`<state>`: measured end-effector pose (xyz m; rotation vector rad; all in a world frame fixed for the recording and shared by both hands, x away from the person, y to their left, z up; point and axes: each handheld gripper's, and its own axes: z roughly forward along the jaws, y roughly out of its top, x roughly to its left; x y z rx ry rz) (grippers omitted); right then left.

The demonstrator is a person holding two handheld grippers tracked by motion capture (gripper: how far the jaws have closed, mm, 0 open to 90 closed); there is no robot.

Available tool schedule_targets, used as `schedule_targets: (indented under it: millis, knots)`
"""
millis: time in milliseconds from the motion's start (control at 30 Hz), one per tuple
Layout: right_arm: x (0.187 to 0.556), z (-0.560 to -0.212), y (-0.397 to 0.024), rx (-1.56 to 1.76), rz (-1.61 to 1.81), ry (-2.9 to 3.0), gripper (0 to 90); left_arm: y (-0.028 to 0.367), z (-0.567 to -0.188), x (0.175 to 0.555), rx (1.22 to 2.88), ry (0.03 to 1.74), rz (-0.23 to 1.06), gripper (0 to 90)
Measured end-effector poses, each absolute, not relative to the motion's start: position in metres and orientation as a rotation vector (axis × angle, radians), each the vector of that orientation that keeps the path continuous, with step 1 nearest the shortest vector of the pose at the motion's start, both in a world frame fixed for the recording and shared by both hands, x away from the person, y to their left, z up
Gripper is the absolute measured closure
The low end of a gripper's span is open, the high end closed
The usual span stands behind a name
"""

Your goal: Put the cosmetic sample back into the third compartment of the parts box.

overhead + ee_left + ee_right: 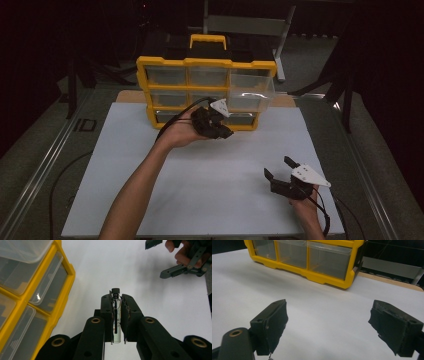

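Item: 1 small clear vial point(116, 315), black cap, pinched in my left gripper point(117, 312), long axis running along the jaws, cap outward. It hangs just before the yellow drawer cabinet point(205, 65), nearer than my right gripper point(281, 170), spread, empty.

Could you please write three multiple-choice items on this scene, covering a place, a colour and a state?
1. Where does the drawer cabinet stand?
A. at the far edge of the white table
B. beside the right hand-held gripper
C. on the floor

2. What colour is the cabinet's frame?
A. blue
B. yellow
C. red

3. What state is the left hand-held gripper in?
A. open and empty
B. shut on a small vial
C. shut on a drawer

Answers: 1 A, the high view shows it at the far side; 2 B, the frame is yellow; 3 B, the clear black-capped vial sits pinched between the jaws.
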<state>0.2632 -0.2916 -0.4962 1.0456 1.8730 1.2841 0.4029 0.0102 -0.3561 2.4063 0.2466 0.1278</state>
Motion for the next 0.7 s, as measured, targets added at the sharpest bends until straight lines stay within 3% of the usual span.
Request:
schedule_targets:
  millis: [700]
  knots:
    - [0.263, -0.495, -0.293, 1.049, 1.283, 1.866, 14.3, 0.015, -0.329, 0.403, 2.343, 0.231, 0.121, 81.8]
